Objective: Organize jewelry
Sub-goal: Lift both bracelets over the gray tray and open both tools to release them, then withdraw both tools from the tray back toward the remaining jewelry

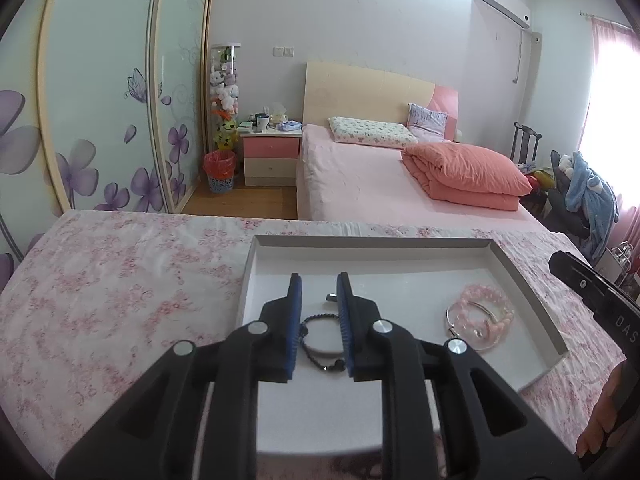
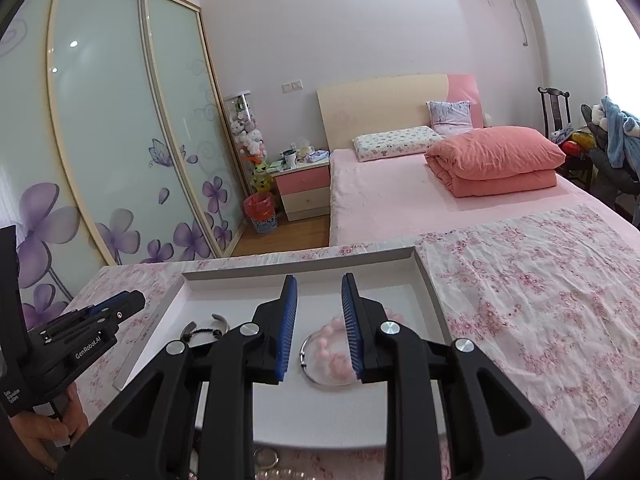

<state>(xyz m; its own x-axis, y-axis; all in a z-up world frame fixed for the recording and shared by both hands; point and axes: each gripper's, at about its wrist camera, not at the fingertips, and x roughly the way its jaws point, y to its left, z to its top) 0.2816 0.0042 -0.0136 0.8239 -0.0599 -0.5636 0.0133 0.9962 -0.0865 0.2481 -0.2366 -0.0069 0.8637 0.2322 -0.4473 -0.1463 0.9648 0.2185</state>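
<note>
A shallow white tray [image 1: 372,242] lies on a pink floral cloth. My left gripper [image 1: 319,280] hovers over the tray's left part with its jaws a little apart. A black cord bracelet [image 1: 320,317] lies flat on the tray floor below the gap, untouched by the pads. My right gripper [image 2: 319,282] stands over the tray's right part, also slightly open. A pink bead bracelet [image 2: 332,356] and a silver bangle [image 2: 306,354] rest on the tray beneath it, free of its pads. The black cord bracelet [image 2: 200,332] and a silver cuff [image 2: 218,317] show at the left.
A metal ring [image 2: 266,458] and a pearl strand [image 2: 280,474] lie on the floral cloth [image 2: 540,300] in front of the tray. A hand [image 2: 44,428] holds the left tool. Beyond the table edge stands a pink bed [image 1: 360,176]; a wardrobe [image 1: 100,100] is at left.
</note>
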